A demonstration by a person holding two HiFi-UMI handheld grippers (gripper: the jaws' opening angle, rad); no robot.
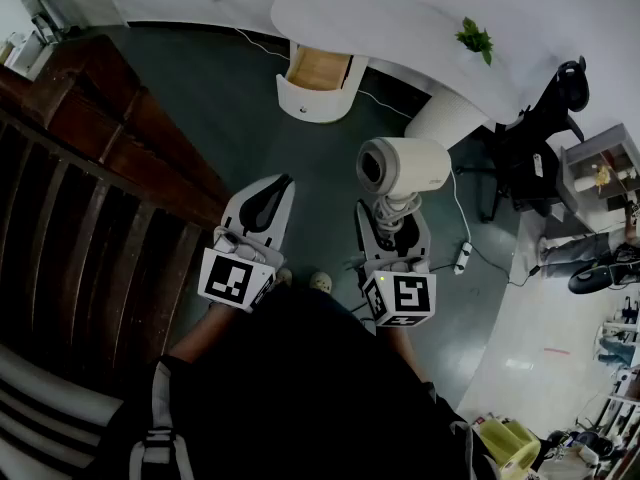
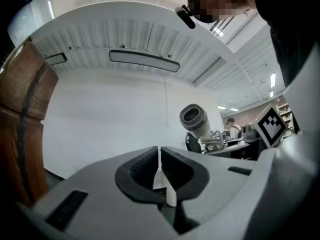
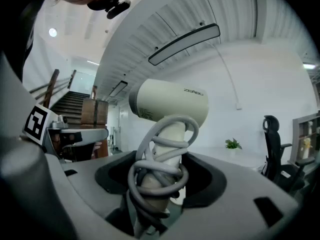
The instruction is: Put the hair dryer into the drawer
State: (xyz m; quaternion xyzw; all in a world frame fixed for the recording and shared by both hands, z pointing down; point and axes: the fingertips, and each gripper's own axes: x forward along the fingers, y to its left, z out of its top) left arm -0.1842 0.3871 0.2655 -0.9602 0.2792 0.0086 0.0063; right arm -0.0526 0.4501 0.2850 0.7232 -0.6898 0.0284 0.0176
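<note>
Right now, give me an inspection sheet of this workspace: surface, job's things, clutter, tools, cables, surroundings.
Surface: dark floor; white desk ahead.
Job's things: dryer held in the air; drawer by the desk, open, looks empty.
Clutter: plant on the desk.
Tools: left tool shut, empty; right tool shut on the dryer's handle.
Cables: cord wound round the dryer's handle; power strip with its cable on the floor.
Surroundings: wooden railing at left; chair at right.
</note>
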